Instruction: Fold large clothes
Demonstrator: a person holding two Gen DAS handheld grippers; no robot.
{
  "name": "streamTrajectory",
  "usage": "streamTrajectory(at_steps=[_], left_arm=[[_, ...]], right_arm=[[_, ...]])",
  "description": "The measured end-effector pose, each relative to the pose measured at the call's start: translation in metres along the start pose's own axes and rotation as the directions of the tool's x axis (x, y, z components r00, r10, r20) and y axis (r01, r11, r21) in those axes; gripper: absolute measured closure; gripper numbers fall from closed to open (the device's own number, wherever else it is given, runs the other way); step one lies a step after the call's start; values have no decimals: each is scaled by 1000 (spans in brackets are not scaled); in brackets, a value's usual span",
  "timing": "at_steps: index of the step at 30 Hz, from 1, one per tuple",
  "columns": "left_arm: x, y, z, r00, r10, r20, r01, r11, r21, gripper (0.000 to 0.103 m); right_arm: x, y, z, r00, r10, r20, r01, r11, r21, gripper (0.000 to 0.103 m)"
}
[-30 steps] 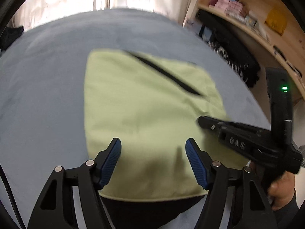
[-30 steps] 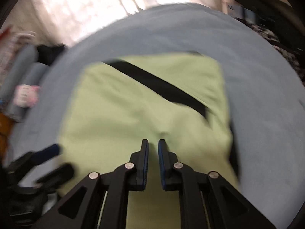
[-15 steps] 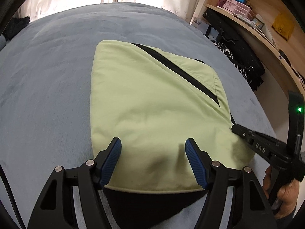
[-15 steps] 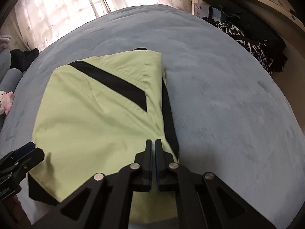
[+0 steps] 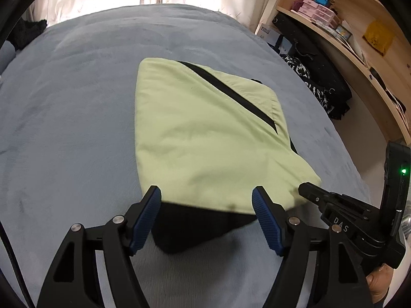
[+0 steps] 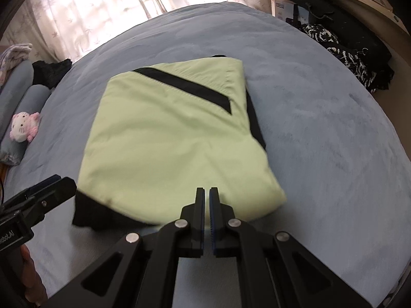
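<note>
Now the green garment (image 5: 205, 138) lies folded into a compact packet near the middle of the blue bed (image 5: 77, 128), a black diagonal stripe crossing its far side and a black under-layer (image 5: 195, 228) poking out along the near edge. The left claw (image 5: 206, 218) hangs above that near edge with its blue pads spread wide and opening further; nothing is between them, the cloth lies below them. The right claw (image 6: 207, 205) has its pads pressed together with nothing visibly pinched, its tips over the near right corner of the packet.

Judging from how things lie, the fold looks nearly done and the step in hand is tidying the near edge. To do it well:

- Deal with the black layer first, since it spoils the outline; tuck it under or fold it back so the green edge covers it.
- Pinch only the stray layer, not the whole stack, or the packet will probably drag across the soft bed.
- Use the closed right claw as a flat weight on the packet while the left one works.
- Lower the open pads straight onto the hem, then close.
- Smooth the slight crease running towards the near edge afterwards, pressing outward.
</note>
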State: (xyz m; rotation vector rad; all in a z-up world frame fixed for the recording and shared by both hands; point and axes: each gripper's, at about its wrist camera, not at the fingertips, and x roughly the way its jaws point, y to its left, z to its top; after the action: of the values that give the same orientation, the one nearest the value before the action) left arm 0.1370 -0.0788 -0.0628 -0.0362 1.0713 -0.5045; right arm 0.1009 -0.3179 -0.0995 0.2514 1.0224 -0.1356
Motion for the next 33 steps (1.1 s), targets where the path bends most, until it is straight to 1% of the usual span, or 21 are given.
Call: streamTrajectory(at_steps=[1, 2, 3, 5, 6, 8, 12, 16, 19, 22, 24, 27, 29, 30, 33], left_arm=[[-5, -1, -3, 1000, 3, 4, -3, 1000, 7, 29], [-11, -3, -5, 1000, 7, 8, -7, 1000, 15, 29], [-15, -4, -7, 1000, 11, 12, -12, 1000, 21, 29], [-26, -5, -10, 1000, 15, 21, -16, 999, 30, 28], [-31, -6, -12, 1000, 15, 24, -16, 999, 34, 26], [-39, -5, -14, 999, 24, 27, -25, 999, 35, 22], [-49, -3, -13, 998, 52, 27, -53, 997, 49, 22], [-45, 6, -8, 997, 75, -15, -74, 997, 24, 21], [-35, 17, -2, 996, 73, -45, -73, 997, -2, 21], [-21, 29, 3, 995, 58, -76, -59, 998, -16, 21], [-7, 40, 7, 993, 50, -107, -55, 998, -43, 21], [11, 53, 10, 990, 7, -139, -20, 995, -97, 21], [26, 60, 14, 987, -20, -157, 1, 992, -124, 21], [32, 62, 16, 987, -29, -160, 9, 992, -126, 21], [51, 65, 20, 984, -48, -170, 27, 992, -126, 21]], right_arm=[[-3, 1, -1, 1000, 4, 0, -4, 1000, -2, 95], [-9, 3, -3, 1000, 8, 4, -8, 1000, -6, 85], [-13, 4, -3, 1000, 12, 10, -12, 1000, -8, 71], [-24, 6, -3, 999, 17, 30, -17, 1000, -14, 57], [-28, 7, -3, 999, 18, 39, -17, 1000, -18, 54], [-39, 10, -1, 999, 13, 52, -12, 999, -34, 54], [-53, 14, 5, 998, 1, 66, 4, 997, -77, 54], [-56, 9, 13, 998, -18, 52, 23, 994, -106, 54], [-54, 1, 22, 999, -25, 34, 28, 994, -102, 54], [-43, -21, 37, 999, 22, -25, -23, 998, -51, 54], [-34, -34, 45, 998, 41, -53, -42, 999, -10, 54], [-11, -66, 58, 991, 96, -95, -89, 993, 79, 54], [5, -82, 63, 980, 160, -116, -143, 980, 140, 54], [18, -93, 66, 970, 202, -133, -176, 967, 183, 54], [45, -108, 71, 948, 276, -161, -236, 944, 231, 54]])
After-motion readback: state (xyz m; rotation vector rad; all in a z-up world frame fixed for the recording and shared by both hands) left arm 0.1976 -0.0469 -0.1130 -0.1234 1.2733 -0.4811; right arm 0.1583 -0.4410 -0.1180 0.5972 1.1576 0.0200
